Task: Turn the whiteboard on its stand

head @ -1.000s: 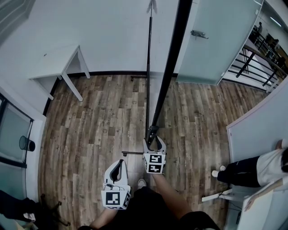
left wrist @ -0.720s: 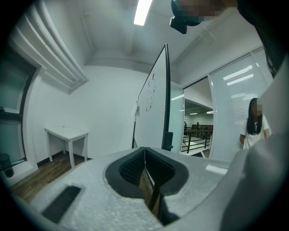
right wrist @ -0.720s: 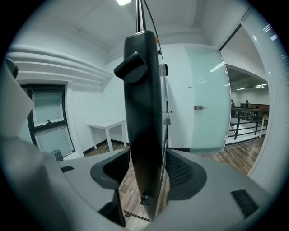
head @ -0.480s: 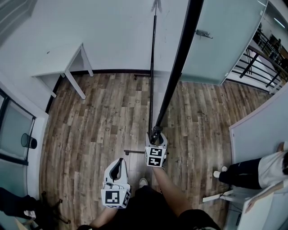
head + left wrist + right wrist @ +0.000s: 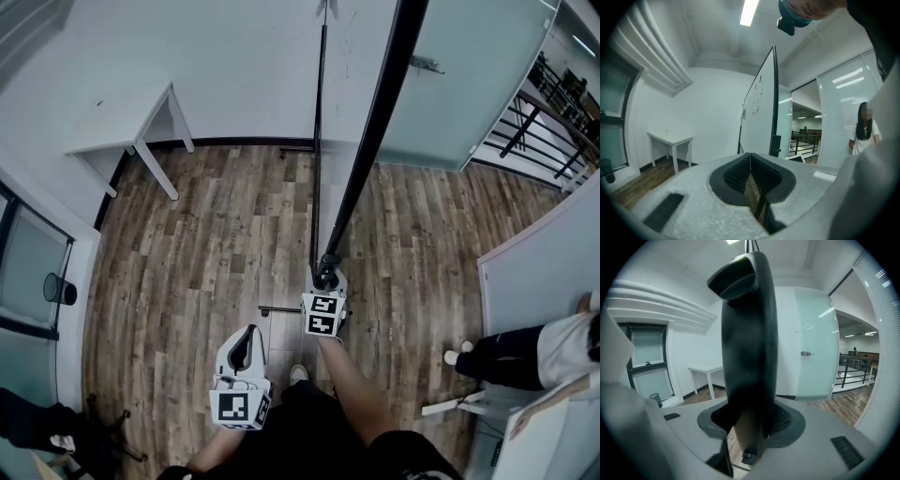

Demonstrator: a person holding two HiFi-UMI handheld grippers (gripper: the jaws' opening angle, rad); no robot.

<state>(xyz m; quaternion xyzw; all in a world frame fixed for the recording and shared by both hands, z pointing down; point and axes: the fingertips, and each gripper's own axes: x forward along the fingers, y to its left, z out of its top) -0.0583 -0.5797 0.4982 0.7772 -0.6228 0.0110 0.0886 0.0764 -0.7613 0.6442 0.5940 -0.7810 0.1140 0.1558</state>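
Right claw is closing around the frame, whose black edge stands between the pads, not yet clearly pinched. Left claw, jaws together and empty, hangs below and left of it. The board rises ahead, edge-on. It looks big, stiff and probably top-heavy. Grip the frame's edge firmly and swing it slowly.

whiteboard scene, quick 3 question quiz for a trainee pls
1. True or false: the left gripper grips the tall whiteboard's black frame edge.
2. What stands at the head view's upper left? A: a small white table. B: a grey cabinet. C: a folding chair.
3. What is between the right gripper's fingers?
Key: 1 false, its fingers are shut and empty. 2 A. 3 the black frame edge; the fingers are closing around it.
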